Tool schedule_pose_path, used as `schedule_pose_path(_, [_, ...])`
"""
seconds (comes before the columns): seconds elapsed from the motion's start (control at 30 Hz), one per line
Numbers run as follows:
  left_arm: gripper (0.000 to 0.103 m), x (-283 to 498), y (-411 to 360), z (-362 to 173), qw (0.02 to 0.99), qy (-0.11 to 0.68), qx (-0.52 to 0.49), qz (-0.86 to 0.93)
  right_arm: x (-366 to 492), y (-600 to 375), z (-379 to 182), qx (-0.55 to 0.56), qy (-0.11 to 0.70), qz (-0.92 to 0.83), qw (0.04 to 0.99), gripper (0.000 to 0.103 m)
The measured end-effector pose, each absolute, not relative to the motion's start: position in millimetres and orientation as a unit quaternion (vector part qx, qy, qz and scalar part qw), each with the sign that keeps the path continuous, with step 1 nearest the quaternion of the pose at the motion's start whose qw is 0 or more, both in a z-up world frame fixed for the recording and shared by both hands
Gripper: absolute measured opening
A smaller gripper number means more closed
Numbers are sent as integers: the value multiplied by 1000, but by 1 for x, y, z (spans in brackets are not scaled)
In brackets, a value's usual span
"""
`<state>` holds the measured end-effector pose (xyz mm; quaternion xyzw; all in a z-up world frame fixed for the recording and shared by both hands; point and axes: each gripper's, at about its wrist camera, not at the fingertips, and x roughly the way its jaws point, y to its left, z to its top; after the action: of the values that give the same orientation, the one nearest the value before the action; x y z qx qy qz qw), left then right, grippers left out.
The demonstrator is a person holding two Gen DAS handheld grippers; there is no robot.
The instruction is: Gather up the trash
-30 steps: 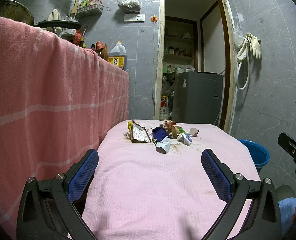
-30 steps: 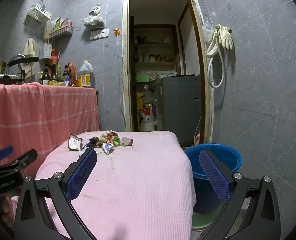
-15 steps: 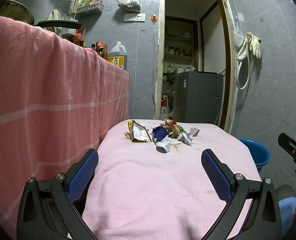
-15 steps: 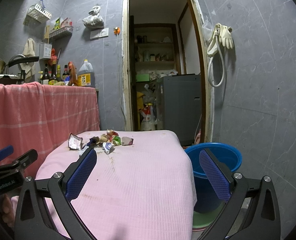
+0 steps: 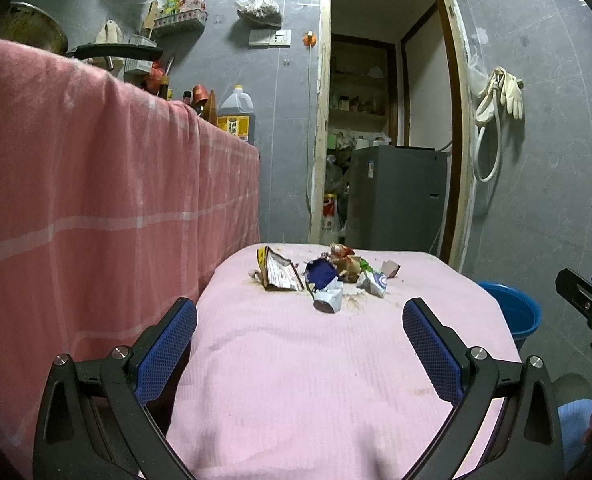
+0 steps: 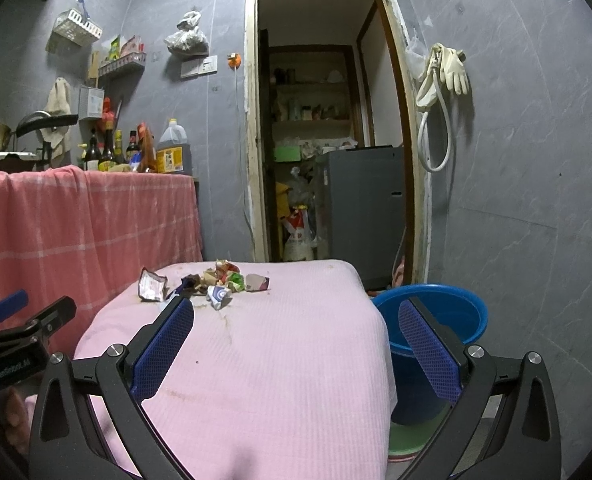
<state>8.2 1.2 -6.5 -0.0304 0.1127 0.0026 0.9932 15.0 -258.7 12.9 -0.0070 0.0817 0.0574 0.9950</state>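
Note:
A small heap of crumpled trash (image 5: 327, 276) (image 6: 212, 284) lies at the far end of a pink-covered table (image 5: 315, 380) (image 6: 264, 360): a torn brown packet (image 5: 280, 274), a blue wrapper (image 5: 320, 273), white crumpled wrappers (image 5: 371, 282) and other scraps. A blue bucket (image 6: 443, 320) (image 5: 511, 312) stands on the floor by the table's right side. My left gripper (image 5: 299, 344) hovers open over the near part of the table, well short of the heap. My right gripper (image 6: 296, 344) is open too, with nothing between its fingers.
A counter draped in a pink checked cloth (image 5: 96, 200) runs along the left, with bottles and an oil jug (image 5: 236, 114) on top. Ahead is an open doorway with a grey appliance (image 5: 395, 200). Gloves and a hose (image 6: 443, 76) hang on the right wall.

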Motion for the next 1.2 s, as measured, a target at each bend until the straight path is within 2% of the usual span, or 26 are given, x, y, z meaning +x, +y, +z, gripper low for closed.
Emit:
schedule_pose_path(0.7, [101,42,27,34,998,50,-38,20,58,-232,60,-14,9,114,993,103])
schedule_pose_path(0.9, [101,75,42,35,996,64,-54,19,90,-218,61,-32,14,145,989,103])
schedule_pose_path(1.2, [101,131,48,19,989,141,-43,3,152,-204,37,-39,89,176,980,103])
